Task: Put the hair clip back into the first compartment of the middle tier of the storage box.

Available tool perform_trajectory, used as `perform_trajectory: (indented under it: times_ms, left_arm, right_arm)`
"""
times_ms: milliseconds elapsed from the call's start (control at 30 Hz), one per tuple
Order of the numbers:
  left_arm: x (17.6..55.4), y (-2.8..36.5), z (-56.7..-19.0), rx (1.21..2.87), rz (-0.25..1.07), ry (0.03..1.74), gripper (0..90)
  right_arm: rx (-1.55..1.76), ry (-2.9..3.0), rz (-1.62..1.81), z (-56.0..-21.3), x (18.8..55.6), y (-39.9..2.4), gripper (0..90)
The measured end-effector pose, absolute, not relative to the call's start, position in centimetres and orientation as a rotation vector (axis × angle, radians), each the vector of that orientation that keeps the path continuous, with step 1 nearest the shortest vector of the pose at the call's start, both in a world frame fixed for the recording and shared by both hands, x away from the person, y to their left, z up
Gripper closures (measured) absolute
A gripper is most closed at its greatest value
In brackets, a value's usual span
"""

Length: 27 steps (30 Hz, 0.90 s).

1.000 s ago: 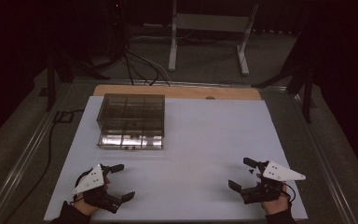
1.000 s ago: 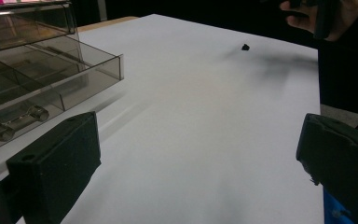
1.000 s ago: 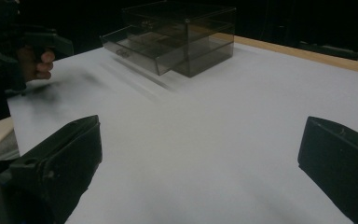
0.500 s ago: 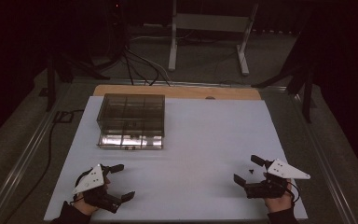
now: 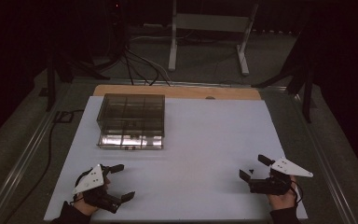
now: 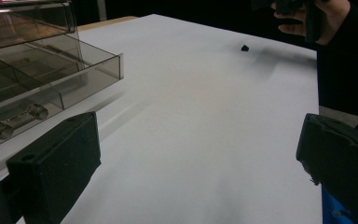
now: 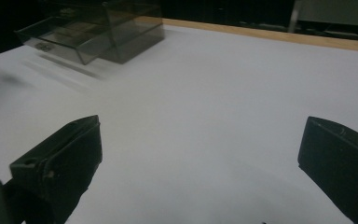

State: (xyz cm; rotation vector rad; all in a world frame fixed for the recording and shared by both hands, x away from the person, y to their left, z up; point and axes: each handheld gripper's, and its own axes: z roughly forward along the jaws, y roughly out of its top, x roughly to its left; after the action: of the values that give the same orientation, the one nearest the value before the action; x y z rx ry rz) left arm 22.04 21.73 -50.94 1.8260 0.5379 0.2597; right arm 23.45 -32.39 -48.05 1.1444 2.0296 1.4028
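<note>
Left gripper is held low over the table at about 7 o'clock in the high view, fingers spread wide with nothing between them. In the left gripper view both fingers are seen far apart, with bare white surface in the gap.

Right gripper is held at about 4 o'clock in the high view, also spread wide and empty. In the right gripper view its fingers are seen at either edge, with plain table between them.

A small black part is seen on the table at the right gripper's fingertips, in the gap between them; whether it is touched cannot be told. In the left gripper view the same black part lies at about 1 o'clock, just below the person's right hand.

A smoked clear plastic drawer box sits at about 10 o'clock on the table, well apart from both grippers. Its bottom drawer is pulled out toward the person, dividers are visible inside, and a metal cylindrical piece lies in the front compartment. In the right gripper view the drawer box is seen at 11 o'clock, blurred.

A wooden strip runs along the far edge at 12 o'clock. A metal stand is on the floor beyond it.
</note>
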Motion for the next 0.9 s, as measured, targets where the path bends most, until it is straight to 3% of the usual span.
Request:
perform_trajectory:
  times_ms: [800, 833, 900]
  left_arm:
    - [22.1, 21.8, -50.9, 1.822, 0.257, 0.54, 0.7]
    - [22.0, 21.8, -50.9, 1.819, 0.258, 0.54, 0.7]
    - [22.0, 21.8, -50.9, 1.825, 0.259, 0.538, 0.7]
  right_arm:
    - [1.324, 2.011, 1.236, -49.6, 24.4, -34.1, 0.1]
    - [1.37, 1.973, 1.213, -49.8, 24.4, -34.3, 10.2]
    - [1.39, 1.979, 1.186, -50.0, 24.6, -34.5, 14.4]
